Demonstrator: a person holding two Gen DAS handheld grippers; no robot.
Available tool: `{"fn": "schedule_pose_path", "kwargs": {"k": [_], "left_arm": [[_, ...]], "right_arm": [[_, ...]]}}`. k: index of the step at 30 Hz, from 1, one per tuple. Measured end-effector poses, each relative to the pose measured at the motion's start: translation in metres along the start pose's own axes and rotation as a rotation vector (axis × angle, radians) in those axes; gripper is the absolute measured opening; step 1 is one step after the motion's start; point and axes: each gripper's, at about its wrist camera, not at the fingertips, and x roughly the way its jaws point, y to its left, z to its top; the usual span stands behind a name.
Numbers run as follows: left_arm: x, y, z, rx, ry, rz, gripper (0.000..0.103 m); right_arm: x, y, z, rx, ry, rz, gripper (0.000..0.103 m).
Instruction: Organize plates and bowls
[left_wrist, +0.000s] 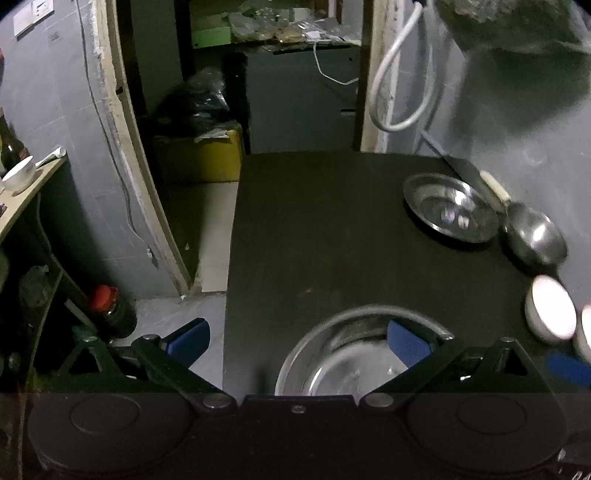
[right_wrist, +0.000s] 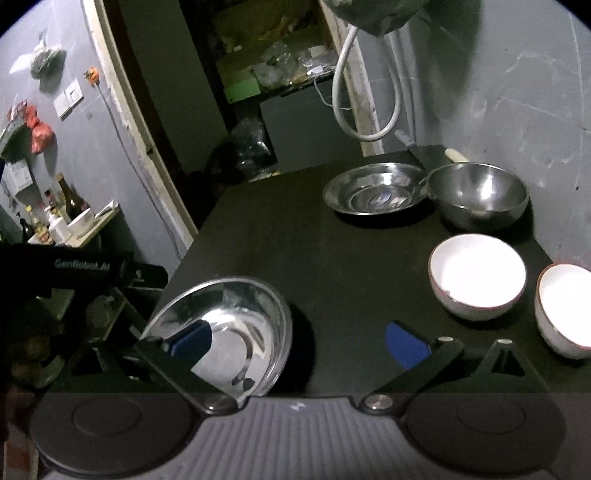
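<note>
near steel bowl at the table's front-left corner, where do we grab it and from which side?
Pinch the thin rim of the steel bowl, one finger inside the wall, one outside. Come from above on its near side, the side facing the tools: it sits upright, mouth up, at the table edge.

the middle of the dark table lies bare. steel plate and steel bowl crowd one o'clock; two white bowls block three o'clock.

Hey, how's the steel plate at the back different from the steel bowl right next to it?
The steel plate is shallow with a wide flat rim; the steel bowl is deep and rounded. The plate sits lower, the bowl stands taller. Both are shiny metal, empty, and upright on the dark table.
</note>
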Motion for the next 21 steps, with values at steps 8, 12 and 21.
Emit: {"fn": "schedule_pose_path", "kwargs": {"k": [8,12,21], "left_arm": [[0.016,-0.008,0.011,-0.062,-0.029,-0.053,0.102],[0.031,-0.010,0.021,-0.047,-0.024,-0.061,0.102],[0.083,-0.019,0.070,-0.046,-0.045,-0.124,0.102]], "right_arm": [[0.015,-0.019,0.011,0.081,0.002,-0.017,0.103],[0.024,-0.023,0.020,0.073,0.000,-0.026,0.103],[0.066,-0.041,0.068,0.109,-0.027,-0.038,0.103]]}}
